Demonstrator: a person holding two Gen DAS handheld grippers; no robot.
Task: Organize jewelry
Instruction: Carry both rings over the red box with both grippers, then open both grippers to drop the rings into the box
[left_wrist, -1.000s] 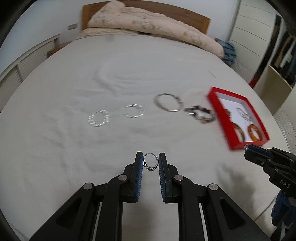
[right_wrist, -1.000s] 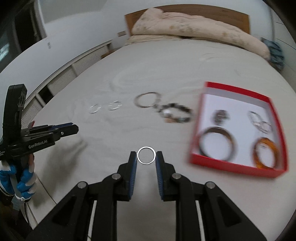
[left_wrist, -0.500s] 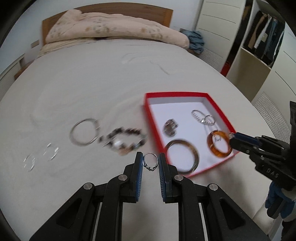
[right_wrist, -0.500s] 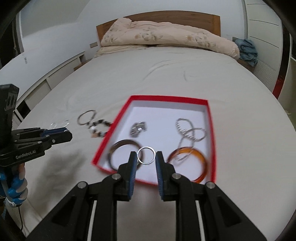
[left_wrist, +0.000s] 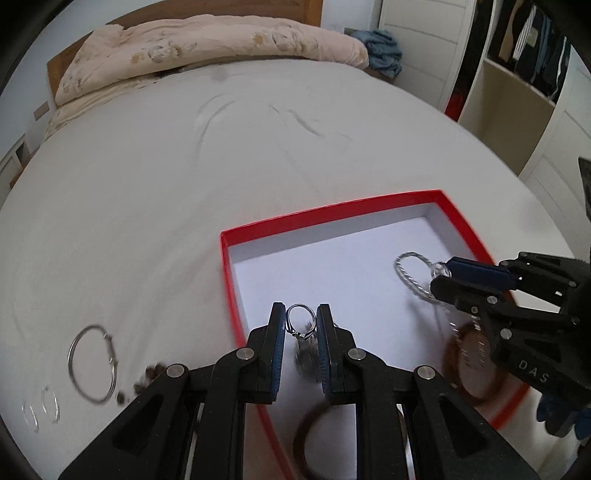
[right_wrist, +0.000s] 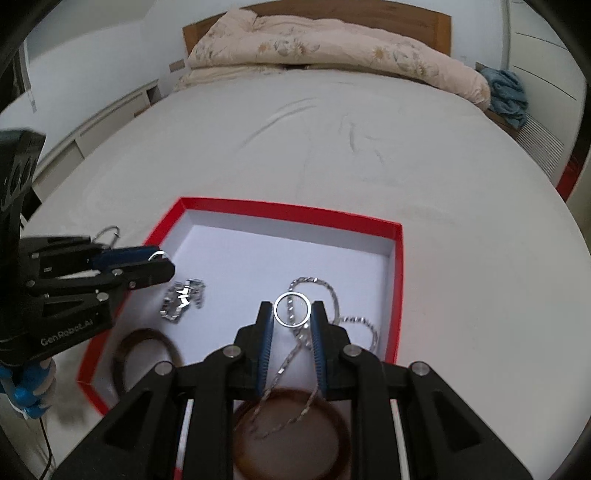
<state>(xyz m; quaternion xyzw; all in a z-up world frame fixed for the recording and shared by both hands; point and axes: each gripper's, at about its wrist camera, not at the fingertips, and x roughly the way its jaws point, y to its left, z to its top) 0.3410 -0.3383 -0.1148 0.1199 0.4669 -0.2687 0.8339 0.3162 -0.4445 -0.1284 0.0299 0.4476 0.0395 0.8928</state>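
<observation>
Rings: my left gripper (left_wrist: 301, 322) pinches a thin stone-set ring (left_wrist: 301, 320), my right gripper (right_wrist: 291, 309) a plain silver band (right_wrist: 291, 309), above the red box (right_wrist: 291, 213).

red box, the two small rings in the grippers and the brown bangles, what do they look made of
Red shallow box: apparently cardboard, matte red rim, white paper-like lining, crisp folded corners.
Plain silver ring in the right gripper: polished metal, bright glints.
Silver ring with a small setting in the left gripper: shiny metal; the stone is unclear.
Brown translucent bangles: glossy resin or plastic, perhaps amber.
</observation>
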